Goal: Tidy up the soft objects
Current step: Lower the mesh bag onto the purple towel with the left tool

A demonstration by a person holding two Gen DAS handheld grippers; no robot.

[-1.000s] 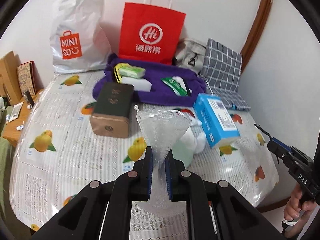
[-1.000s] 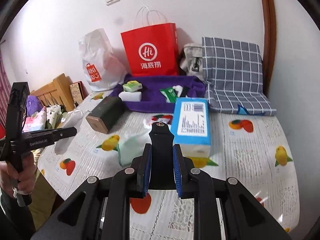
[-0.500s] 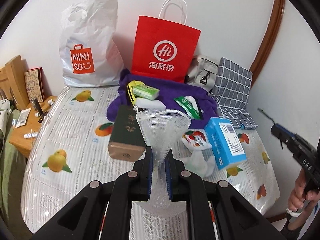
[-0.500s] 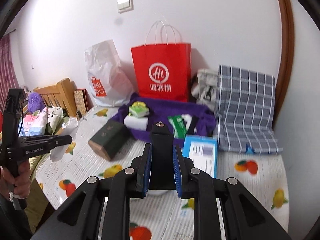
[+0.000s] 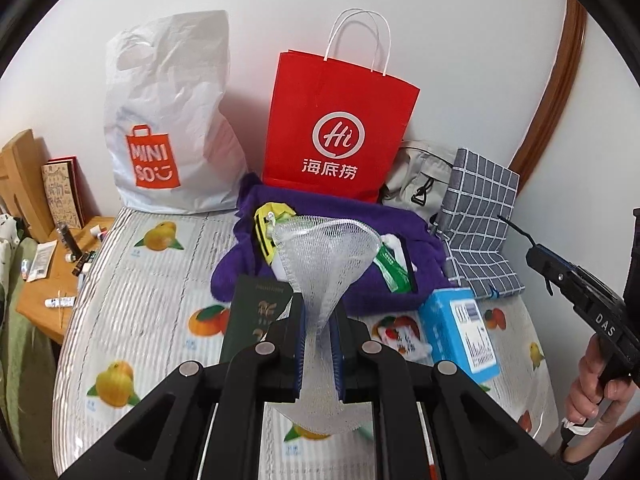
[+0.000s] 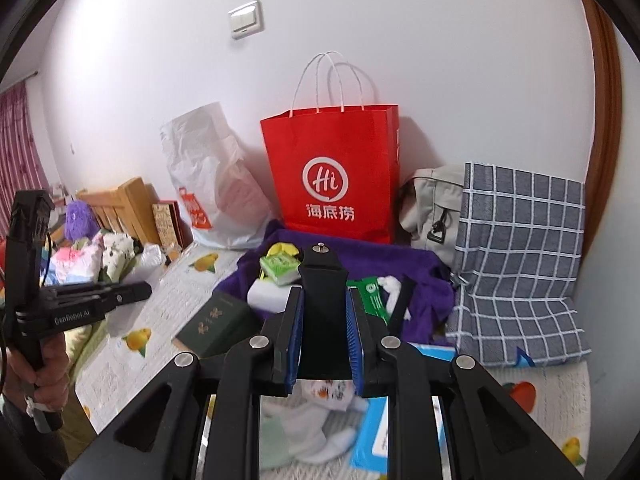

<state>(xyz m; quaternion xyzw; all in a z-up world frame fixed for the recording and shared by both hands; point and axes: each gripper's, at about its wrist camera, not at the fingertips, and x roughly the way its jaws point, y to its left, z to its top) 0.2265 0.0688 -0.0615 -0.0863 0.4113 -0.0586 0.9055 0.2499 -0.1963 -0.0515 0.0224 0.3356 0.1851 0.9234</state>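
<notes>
1. Two views differ: only your right camera shows the light switch (image 6: 246, 20).
2. Your left gripper (image 5: 319, 354) pinches a white mesh bag (image 5: 326, 264), flared open above the table (image 5: 132, 280).
3. Your right gripper (image 6: 322, 340) clamps a black mount (image 6: 322, 292).

Red bag (image 5: 340, 128) behind cluttered purple cloth (image 5: 360, 216)

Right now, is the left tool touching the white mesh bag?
Touching. The left wrist view shows the left tool shut on the white mesh bag, both blue pads pressing its pinched lower part.
</notes>
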